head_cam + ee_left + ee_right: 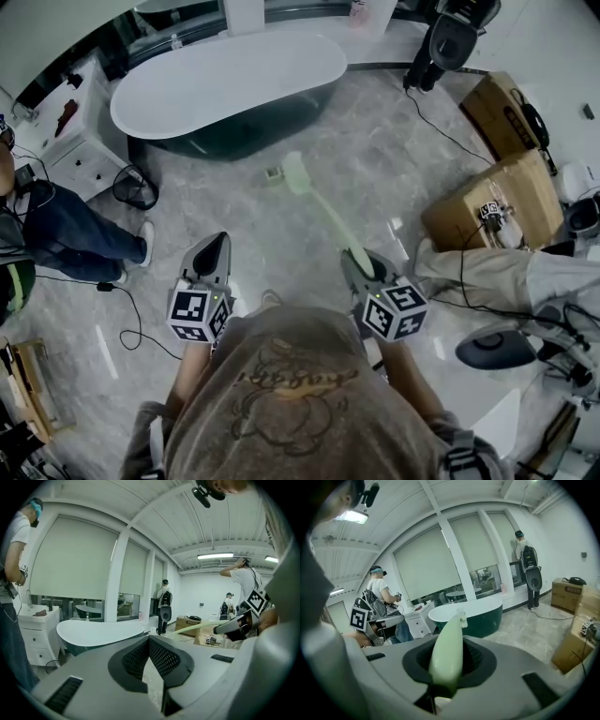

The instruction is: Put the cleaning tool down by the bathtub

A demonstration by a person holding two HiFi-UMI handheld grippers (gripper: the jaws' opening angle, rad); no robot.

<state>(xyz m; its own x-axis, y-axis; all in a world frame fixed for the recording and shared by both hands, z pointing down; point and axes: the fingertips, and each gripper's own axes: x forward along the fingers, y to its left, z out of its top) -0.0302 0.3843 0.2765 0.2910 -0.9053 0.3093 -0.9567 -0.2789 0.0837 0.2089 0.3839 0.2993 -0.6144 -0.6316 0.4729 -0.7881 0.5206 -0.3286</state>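
Holds the cleaning tool (319, 208), a pale green long-handled brush, by the near end of its handle in the right gripper (361, 270), with the jaws clamped on it from both sides. Points its head forward and down toward the white bathtub (225, 80), near the dark base of the tub but apart from it. Seems lifted off the grey floor (375, 150) and not resting there, though hard to confirm from above. Carries nothing in the left gripper (214, 248), pads pressed together, well to the side of the brush. Probably about halfway: tool in hand and aimed at the tub, not yet put down. Left to do: move nearer the tub side, lower to the floor, then open the jaws.
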